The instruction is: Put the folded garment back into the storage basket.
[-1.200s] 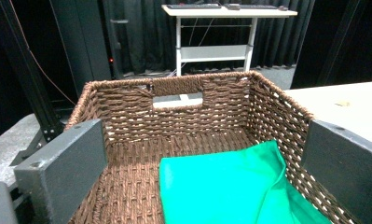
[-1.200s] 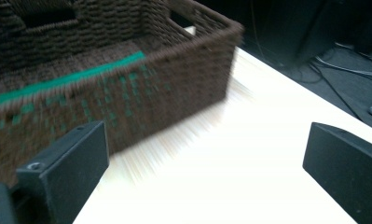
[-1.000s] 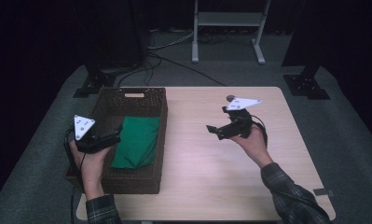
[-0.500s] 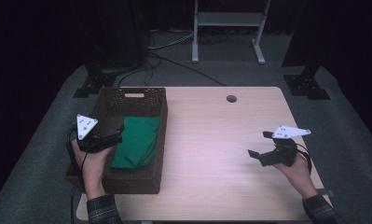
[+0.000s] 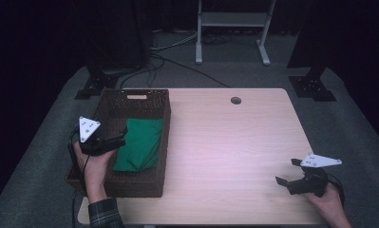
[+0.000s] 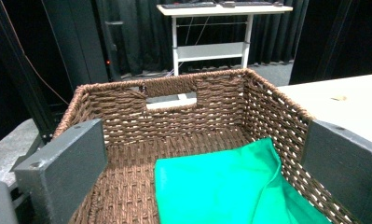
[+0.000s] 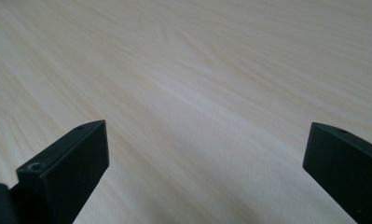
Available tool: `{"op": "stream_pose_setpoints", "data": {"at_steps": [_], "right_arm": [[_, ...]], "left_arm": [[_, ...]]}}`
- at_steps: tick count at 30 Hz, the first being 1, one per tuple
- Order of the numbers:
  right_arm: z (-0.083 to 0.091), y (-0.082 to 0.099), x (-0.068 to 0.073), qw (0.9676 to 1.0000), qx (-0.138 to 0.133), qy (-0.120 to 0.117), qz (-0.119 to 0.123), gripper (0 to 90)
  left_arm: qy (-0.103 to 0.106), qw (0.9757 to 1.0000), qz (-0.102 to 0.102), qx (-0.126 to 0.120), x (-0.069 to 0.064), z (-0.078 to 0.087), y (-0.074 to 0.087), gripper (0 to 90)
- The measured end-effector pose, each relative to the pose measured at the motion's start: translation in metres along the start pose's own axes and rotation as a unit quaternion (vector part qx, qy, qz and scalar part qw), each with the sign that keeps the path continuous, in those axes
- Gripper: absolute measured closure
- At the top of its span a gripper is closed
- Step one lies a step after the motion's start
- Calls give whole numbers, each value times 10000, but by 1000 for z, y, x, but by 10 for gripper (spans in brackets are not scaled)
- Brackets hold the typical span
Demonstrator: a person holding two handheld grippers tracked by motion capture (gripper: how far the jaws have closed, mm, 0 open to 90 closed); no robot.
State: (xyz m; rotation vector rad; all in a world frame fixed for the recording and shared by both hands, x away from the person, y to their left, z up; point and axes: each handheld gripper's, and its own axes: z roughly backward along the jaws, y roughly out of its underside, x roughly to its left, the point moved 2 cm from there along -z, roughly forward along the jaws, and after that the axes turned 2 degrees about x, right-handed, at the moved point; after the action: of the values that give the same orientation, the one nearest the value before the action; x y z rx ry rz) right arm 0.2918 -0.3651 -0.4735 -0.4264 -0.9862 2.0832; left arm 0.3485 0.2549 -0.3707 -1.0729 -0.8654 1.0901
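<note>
A: Black left tongs (image 5: 119, 141) are hanging wide and empty over the green cloth (image 5: 139, 145) lying inside the wicker basket (image 5: 164, 124).

B: Right tongs (image 5: 286, 177), also gaping, are pulling back toward the desk's (image 5: 225, 137) near corner; the cloth looks stowed.

The high view looks forward and down from above the person's side, far enough back to take in the whole surface (image 5: 234, 142), the basket (image 5: 135, 99) at its left and the dark floor beyond. The left gripper view sits low and close at the basket's near end, facing along it between its own jaws toward the far wall (image 6: 174, 100) and a white desk (image 6: 221, 9) behind; it shares the basket and the green cloth (image 6: 230, 191) with the high view. The right gripper view looks down from very near onto the surface (image 7: 197, 70), which it shares with the high view.
</note>
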Motion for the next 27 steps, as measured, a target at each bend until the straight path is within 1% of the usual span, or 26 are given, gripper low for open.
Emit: {"op": "stream_pose_setpoints", "data": {"at_steps": [3,6,8,11,17,19,22,25,27], "right_arm": [[1,13,1,9998,185,-20,-52,0],[0,24,2,9992,409,22,-15,0],[-2,29,2,9984,566,34,-27,0],[-4,33,3,9977,681,71,8,0],[-4,35,3,9982,590,72,45,0],[-4,35,3,9983,585,72,48,0],[-4,35,3,9982,588,71,47,0],[-4,35,3,9982,588,71,46,0],[-4,35,3,9982,589,71,45,0]], "left_arm": [[3,10000,21,-22,0,1,0,0],[-6,10000,21,-31,0,1,0,0],[-5,10000,27,-41,0,1,0,0],[-17,10000,16,-68,-2,2,-2,0],[-2,9999,-2,-126,-7,6,-8,0],[45,9999,19,-147,-12,9,-11,0],[144,9998,20,-162,-22,13,-15,0],[213,9997,-7,-122,-34,15,-21,0],[254,9996,-21,-152,-44,17,-26,0]]}}
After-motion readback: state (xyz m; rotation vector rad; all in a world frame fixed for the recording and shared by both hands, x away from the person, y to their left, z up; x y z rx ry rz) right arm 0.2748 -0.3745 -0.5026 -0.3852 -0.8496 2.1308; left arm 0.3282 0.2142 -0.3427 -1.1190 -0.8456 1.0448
